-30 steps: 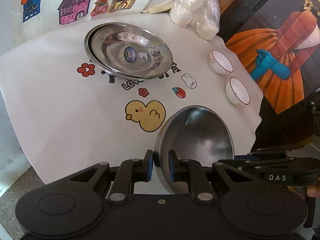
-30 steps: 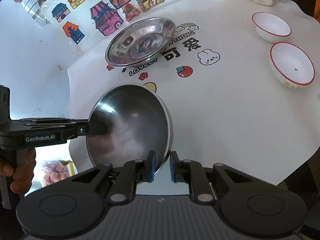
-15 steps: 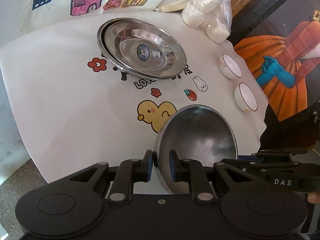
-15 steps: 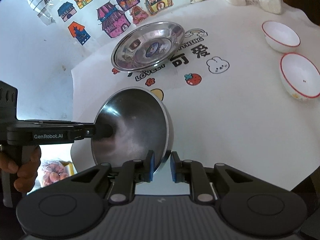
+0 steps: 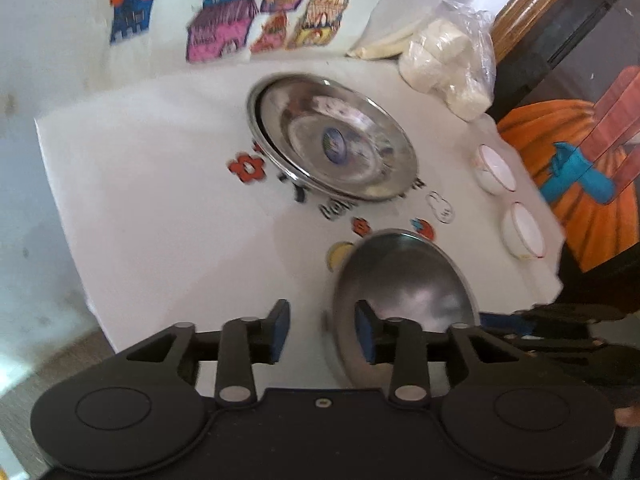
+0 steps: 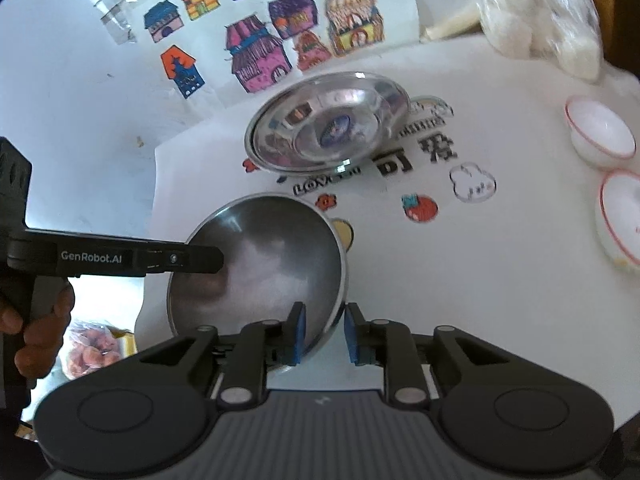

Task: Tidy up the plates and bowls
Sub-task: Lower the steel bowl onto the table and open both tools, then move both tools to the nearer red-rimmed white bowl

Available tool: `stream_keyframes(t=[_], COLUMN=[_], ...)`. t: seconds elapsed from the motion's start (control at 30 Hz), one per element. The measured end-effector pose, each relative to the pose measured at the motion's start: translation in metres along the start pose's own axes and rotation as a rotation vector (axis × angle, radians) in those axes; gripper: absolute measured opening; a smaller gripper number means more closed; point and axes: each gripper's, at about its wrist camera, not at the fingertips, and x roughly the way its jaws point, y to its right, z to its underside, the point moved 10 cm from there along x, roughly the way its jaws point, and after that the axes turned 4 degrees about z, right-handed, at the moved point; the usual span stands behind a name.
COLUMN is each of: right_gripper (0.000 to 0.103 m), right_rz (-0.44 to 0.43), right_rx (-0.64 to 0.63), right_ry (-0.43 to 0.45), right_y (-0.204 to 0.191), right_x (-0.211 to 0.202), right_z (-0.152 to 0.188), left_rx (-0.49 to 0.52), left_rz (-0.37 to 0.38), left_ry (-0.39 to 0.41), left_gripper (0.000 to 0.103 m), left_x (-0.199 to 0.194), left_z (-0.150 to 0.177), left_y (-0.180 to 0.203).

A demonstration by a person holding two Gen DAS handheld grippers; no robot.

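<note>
A steel bowl (image 5: 404, 292) (image 6: 264, 260) stands steeply tilted over the front of the white tablecloth. My left gripper (image 5: 322, 330) has the bowl's near rim between its jaws, which are opening; the left pad stands well clear of the rim. My right gripper (image 6: 325, 334) straddles the opposite rim, its jaws also opening, with a gap at the right pad. A stack of steel plates (image 5: 332, 140) (image 6: 324, 128) lies further back. Two white red-rimmed bowls (image 5: 496, 168) (image 6: 600, 136) sit at the right edge.
A clear bag of white lumps (image 5: 444, 64) lies at the back right. The cartoon-printed tablecloth (image 5: 160, 200) ends close in front and at the left. A hand (image 6: 40, 320) holds the left gripper's handle. Painted paper houses (image 6: 256, 56) hang on the wall behind.
Both grippers' jaws have spread apart from the bowl's rim, the left one much wider. Both views have shifted slightly and the plate stack now sits nearer the middle.
</note>
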Motion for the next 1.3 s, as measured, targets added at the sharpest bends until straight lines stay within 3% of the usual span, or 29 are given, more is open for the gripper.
stream_keyframes(t=[0.1,0.2,0.3,0.37,0.47,0.6,0.83,1.07,1.3], right_gripper=[0.030,0.045,0.061,0.082,0.100,0.103,0.103,0.103,0.103], right_rz=[0.008,0.036,0.054,0.067,0.092,0.125,0.225,0.347,0.415], right_rx=[-0.010,-0.023,-0.020,-0.006,0.028,0.055,0.102,0.161,0.242], right_ry=[0.022,0.051,0.087,0.116,0.175,0.253,0.378,0.391,0.353], right_y=[0.000,0.006,0.013,0.020,0.037,0.063,0.123,0.185,0.234], right_x=[-0.001,-0.006,-0.014,-0.020,-0.030,-0.044,-0.069,-0.085,-0.077], right_z=[-0.003,-0.005,-0.008,-0.010,-0.013,-0.011,0.000,0.022,0.031], left_rx=[0.039,0.074,0.123,0.168,0.237,0.282,0.308,0.407,0.333], left_rz=[-0.038,-0.056,-0.094,-0.138,-0.191,-0.188,-0.118,-0.121,-0.053], left_ry=[0.032,0.076,0.130,0.171,0.230,0.259,0.272,0.117,0.011], left_gripper=[0.056,0.063,0.075,0.086,0.101,0.102,0.102,0.102,0.102], left_x=[-0.004,-0.010,-0.017,-0.020,-0.023,-0.017,0.007,0.057,0.117], left_z=[-0.006,-0.014,-0.024,-0.030,-0.039,-0.047,-0.054,-0.054,-0.068], left_y=[-0.003,0.001,0.007,0.013,0.029,0.056,0.118,0.170,0.204])
